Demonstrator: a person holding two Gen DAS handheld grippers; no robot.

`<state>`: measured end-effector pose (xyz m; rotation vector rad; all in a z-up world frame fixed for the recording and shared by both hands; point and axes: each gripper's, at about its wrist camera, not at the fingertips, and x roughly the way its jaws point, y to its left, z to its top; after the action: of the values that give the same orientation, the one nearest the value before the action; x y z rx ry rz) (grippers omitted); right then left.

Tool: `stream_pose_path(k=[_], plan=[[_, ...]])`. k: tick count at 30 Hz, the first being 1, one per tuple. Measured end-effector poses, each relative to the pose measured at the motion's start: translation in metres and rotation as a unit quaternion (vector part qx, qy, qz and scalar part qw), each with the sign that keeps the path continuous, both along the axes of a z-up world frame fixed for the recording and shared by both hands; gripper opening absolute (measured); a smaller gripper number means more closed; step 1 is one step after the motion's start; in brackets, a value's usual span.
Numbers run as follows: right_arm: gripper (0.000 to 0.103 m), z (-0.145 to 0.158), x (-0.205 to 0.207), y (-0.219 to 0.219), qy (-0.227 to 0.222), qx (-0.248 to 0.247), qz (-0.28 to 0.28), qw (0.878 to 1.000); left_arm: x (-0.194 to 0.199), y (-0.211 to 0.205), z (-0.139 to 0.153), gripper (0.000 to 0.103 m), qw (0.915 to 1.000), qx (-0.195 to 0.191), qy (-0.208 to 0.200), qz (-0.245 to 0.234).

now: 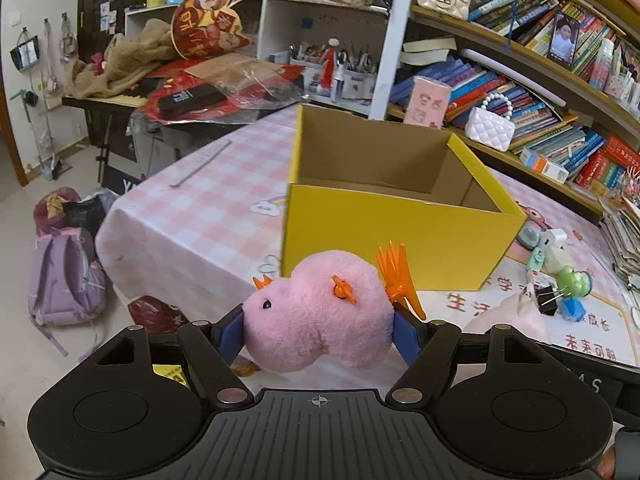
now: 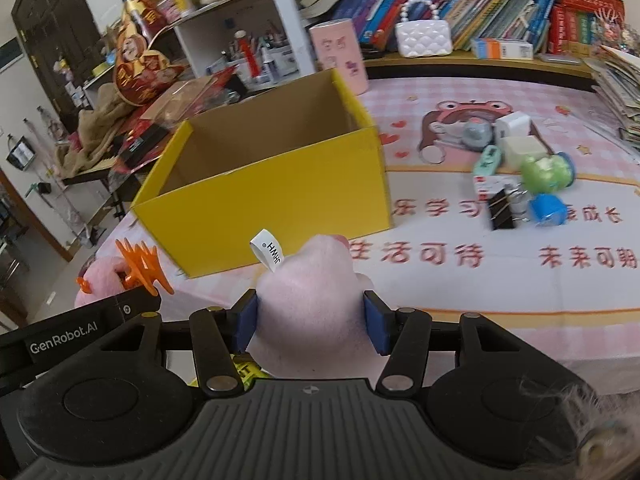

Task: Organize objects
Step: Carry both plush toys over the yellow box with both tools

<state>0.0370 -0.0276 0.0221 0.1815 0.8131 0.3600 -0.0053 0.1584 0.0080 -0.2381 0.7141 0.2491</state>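
i am holding a fluffy pink plush toy with orange spikes [image 1: 316,316] clamped in my left gripper [image 1: 320,334], and my right gripper [image 2: 310,322] is pinching a paler pink soft plush piece [image 2: 312,300]. the open yellow cardboard box [image 1: 400,236] is standing on the pink checked tablecloth [image 1: 192,216] just ahead of both grippers, so both toys are needing to go forward and over its near wall.

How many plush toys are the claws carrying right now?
2. A pink plush toy with orange spikes sits in the left claw; a paler pink plush toy with a white tag sits in the right claw, both short of the yellow box.
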Motion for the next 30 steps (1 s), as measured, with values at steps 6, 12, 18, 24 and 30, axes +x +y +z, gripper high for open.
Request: stream_pose_path(k=[6, 12, 18, 24, 30], plan=[[0.052, 0.003, -0.014, 0.02, -0.007, -0.002, 0.009, 1.0, -0.013, 0.018, 0.004, 0.074, 0.9999, 0.001, -0.012, 0.007], [0.052, 0.008, -0.023, 0.031, -0.016, -0.012, 0.015, 1.0, -0.02, 0.027, 0.007, 0.074, 0.9997, -0.005, -0.023, 0.006], [0.052, 0.009, -0.027, 0.035, -0.021, -0.019, 0.016, 0.999, -0.021, 0.031, 0.008, 0.074, 0.9995, -0.009, -0.03, -0.001], [0.052, 0.012, -0.029, 0.037, -0.023, -0.023, 0.011, 0.999, -0.022, 0.032, 0.009, 0.074, 0.9994, -0.012, -0.033, -0.007], [0.052, 0.014, -0.031, 0.038, -0.026, -0.024, 0.007, 0.999, -0.023, 0.032, 0.01, 0.074, 0.9991, -0.01, -0.038, -0.014]])
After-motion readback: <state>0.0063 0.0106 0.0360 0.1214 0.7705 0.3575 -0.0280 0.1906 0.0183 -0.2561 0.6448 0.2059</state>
